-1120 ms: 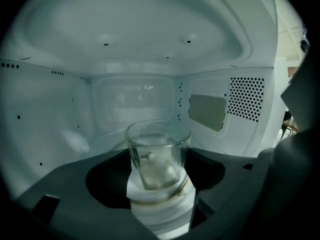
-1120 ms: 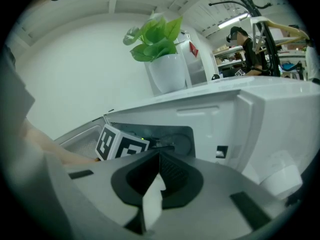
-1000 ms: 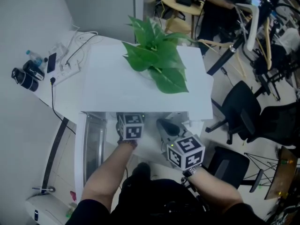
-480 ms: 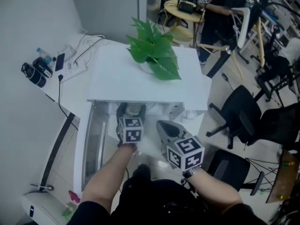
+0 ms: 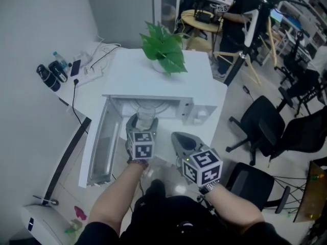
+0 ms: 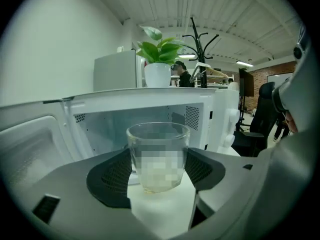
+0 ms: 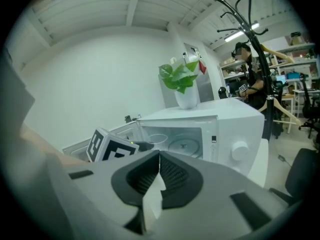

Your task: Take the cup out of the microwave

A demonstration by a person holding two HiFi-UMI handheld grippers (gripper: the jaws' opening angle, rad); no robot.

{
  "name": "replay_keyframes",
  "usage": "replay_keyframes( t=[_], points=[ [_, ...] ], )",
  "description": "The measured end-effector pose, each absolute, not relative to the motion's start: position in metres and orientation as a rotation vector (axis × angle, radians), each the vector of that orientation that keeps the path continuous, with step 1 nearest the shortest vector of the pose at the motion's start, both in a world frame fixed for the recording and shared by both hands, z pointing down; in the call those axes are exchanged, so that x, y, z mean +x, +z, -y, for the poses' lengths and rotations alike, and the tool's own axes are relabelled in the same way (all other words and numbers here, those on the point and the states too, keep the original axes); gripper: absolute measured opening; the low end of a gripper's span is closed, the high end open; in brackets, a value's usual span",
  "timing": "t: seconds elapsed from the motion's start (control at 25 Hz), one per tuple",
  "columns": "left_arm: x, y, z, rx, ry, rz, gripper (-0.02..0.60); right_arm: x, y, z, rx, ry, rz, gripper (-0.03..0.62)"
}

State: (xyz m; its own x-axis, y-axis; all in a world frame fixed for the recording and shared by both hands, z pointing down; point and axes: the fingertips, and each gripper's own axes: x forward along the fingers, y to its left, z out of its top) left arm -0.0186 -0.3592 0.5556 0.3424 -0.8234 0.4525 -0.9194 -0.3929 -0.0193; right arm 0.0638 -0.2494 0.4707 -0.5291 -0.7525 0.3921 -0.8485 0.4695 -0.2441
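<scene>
While we look down from the head view, the left gripper [image 5: 141,122] reaches toward the open front of the microwave [image 5: 168,86], with the glass cup [image 5: 146,114] at its tip and the cavity just beyond; the open door [image 5: 99,144] stands to that gripper's left, and the right gripper [image 5: 180,138] hangs just to its right, carrying nothing.

In the left gripper view the jaws stand wide apart, and the cup [image 6: 157,156] sits upright between them, each dark pad [image 6: 112,176] against one side of the glass; the cavity lies behind the cup, so we judge the cup to be at the mouth or just clear of it, though we cannot tell which.

In the right gripper view the jaws [image 7: 159,171] are pressed together with nothing between them; ahead and to their left we see the marker cube of the left gripper, and beyond it the bare turntable [image 7: 182,146] inside the cavity.

We judge the withdrawal step to be in hand, with the lift done; the next move calls for drawing the cup straight back toward us, keeping it upright and the grip steady, steering clear of the door on the left, and finding a firm surface on which to set it.
</scene>
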Motion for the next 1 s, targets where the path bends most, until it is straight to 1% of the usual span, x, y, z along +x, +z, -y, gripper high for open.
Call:
replay_keyframes(
  t=[0.56,1.0],
  points=[
    [-0.026,0.495,0.243,2.429,0.517,1.606,0.321,0.055,0.439,0.162,1.403,0.53,2.561,0.012],
    [-0.04,0.46,0.178,2.489,0.467,1.583,0.321,0.041,0.424,0.123,1.431,0.516,2.57,0.012]
  ],
)
